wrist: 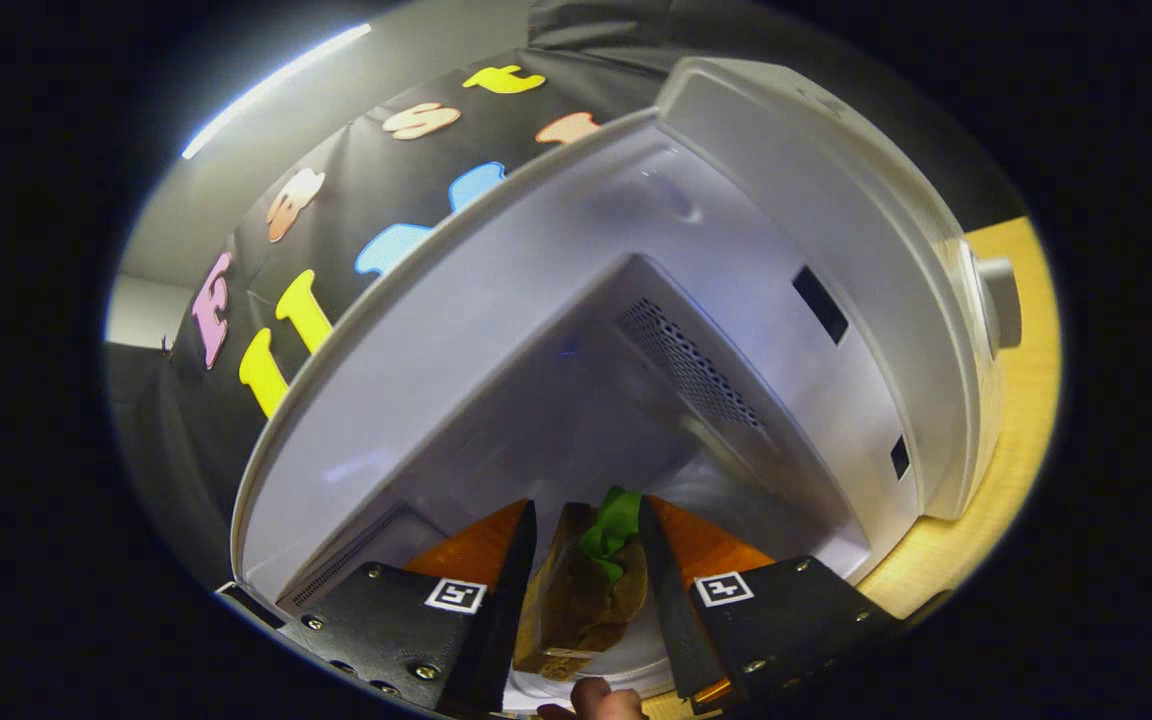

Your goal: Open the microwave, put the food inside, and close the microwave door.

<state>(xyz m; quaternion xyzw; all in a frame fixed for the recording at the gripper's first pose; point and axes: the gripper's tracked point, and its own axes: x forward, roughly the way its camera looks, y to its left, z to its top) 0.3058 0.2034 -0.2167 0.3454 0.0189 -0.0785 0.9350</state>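
A: What's that between the fingers?

B: A sandwich (584, 590), brown bread with a green leaf sticking out the top. It sits between the jaws of the gripper (588, 585), just inside the mouth of the open microwave (496, 330), over what looks like a pale turntable plate (626, 668).

A: Are the jaws closed on it?

B: Narrowed to about the sandwich's width. The right finger looks to be against the filling side; on the left I can't tell whether it touches or there is a sliver of gap. So I can't say it is truly clamped.

A: How would it handle?

B: I'd judge it light and soft. Bread squashes, and the layers can slide or spill if squeezed hard or tilted. Best held across the two flat bread faces, low and mid-body, with gentle pressure.

A: And around it?

B: The white cavity has a vent grille (688, 372) on its right wall. Beyond that is the control side with a knob (999, 300), and the wooden tabletop (1021, 430) beneath. A fingertip (604, 698) shows below the gripper.
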